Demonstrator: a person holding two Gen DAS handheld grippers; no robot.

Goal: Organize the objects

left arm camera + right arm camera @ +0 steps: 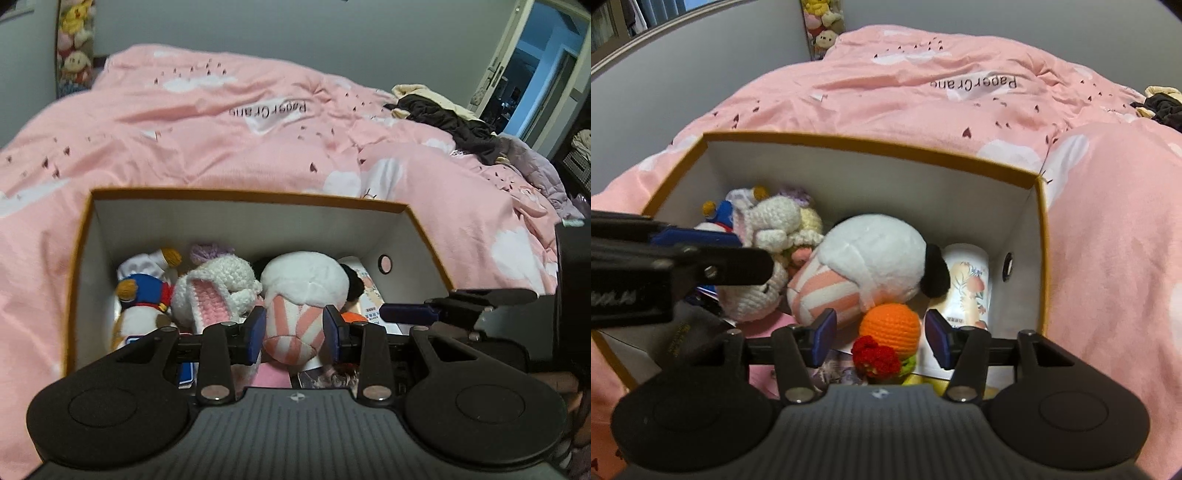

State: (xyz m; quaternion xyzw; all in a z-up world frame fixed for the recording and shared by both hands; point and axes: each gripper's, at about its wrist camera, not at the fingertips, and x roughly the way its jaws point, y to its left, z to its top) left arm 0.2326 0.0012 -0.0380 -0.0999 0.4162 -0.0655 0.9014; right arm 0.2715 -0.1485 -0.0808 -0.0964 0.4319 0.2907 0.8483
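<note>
An orange-rimmed box (240, 229) (868, 177) with white walls lies on the bed and holds soft toys. A white plush with a pink-striped end (295, 291) (871, 254) lies in the middle. My left gripper (293, 332) frames that striped end between its blue pads. In the right wrist view the left gripper (753, 251) stops just short of the plush, with nothing gripped. My right gripper (882, 339) stands open around an orange crochet ball with a red flower (890, 328), with a gap on each side. A right finger (406, 312) shows at the box's right side.
Also in the box are a duck plush in a blue jacket (144, 295), a white crochet bunny (214, 291) and a peach-print packet (967, 288). The pink quilt (221, 129) surrounds the box. Dark clothes (454, 125) lie far right, near a door (535, 74).
</note>
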